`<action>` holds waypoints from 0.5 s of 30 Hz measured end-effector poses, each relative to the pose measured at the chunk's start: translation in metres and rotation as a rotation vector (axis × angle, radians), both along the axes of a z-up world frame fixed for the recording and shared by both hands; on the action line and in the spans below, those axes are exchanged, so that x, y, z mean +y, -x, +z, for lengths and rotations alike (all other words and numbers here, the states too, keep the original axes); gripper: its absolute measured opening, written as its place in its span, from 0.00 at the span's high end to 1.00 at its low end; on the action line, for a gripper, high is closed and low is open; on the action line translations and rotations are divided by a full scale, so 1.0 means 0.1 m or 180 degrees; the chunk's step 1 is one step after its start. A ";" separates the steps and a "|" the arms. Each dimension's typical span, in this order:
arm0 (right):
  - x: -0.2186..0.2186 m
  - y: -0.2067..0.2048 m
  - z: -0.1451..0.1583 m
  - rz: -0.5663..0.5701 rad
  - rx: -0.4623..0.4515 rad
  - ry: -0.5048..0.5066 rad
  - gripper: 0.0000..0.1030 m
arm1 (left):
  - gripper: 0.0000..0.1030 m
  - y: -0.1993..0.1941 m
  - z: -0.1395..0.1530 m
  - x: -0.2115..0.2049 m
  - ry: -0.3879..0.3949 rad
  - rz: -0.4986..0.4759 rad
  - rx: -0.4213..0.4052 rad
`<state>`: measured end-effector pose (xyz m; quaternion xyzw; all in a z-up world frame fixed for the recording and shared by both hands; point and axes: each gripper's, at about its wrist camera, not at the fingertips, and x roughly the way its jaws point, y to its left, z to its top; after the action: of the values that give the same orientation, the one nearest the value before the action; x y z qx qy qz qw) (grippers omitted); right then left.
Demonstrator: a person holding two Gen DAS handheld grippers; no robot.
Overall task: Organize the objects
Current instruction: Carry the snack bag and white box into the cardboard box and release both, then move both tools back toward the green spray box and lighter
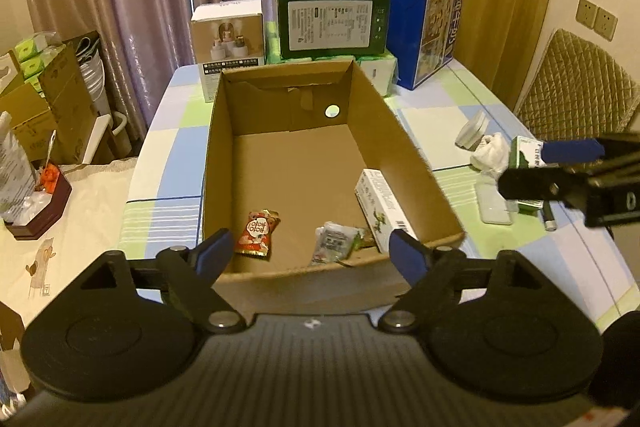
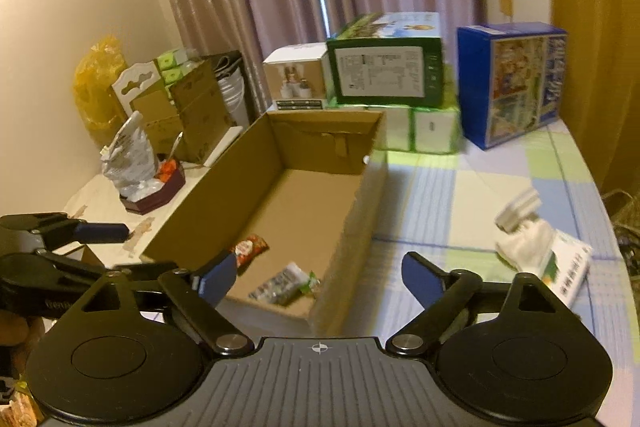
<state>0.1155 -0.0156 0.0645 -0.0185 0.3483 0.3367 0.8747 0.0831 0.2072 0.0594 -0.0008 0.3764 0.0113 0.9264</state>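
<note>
Both claws are hanging over the near end of the box [image 1: 404, 147], and both are gaping wide with nothing between the blue pads. The left gripper [image 1: 310, 253] is sitting just above the box's near wall; the right gripper [image 2: 318, 279] is hovering over its right wall.

Already lying on the box floor are a red snack [image 1: 258, 235], a crinkly packet [image 1: 332, 243] and a white carton [image 1: 380, 211] leaning against the right wall.

Outside on the tablecloth [image 2: 440, 195], to the right of the box, a green-and-white carton [image 2: 568, 273] is waiting beside a white cloth [image 2: 524, 239] and a small pale container [image 2: 516, 211].

I'd guess the carton is next. The right claw should be coming at it across its narrow sides, clear of the cloth touching it, squeezing firmly, then lifting over the wall and setting it flat beside the other carton.
</note>
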 end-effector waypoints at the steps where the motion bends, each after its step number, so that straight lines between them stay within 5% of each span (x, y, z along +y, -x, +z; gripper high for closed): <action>1: -0.07 0.05 0.01 -0.0026 0.0016 -0.0032 0.12 | 0.18 0.03 0.03 -0.02 -0.0001 0.0016 -0.0009; 15: -0.81 0.64 0.21 -0.0352 -0.0203 -0.0096 0.02 | 0.01 0.51 0.23 -0.47 0.0090 0.0064 -0.0209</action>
<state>0.0518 -0.0966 0.0854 0.0033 0.3155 0.2924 0.9028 0.0318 0.1607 0.0828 -0.0180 0.3458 0.0152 0.9380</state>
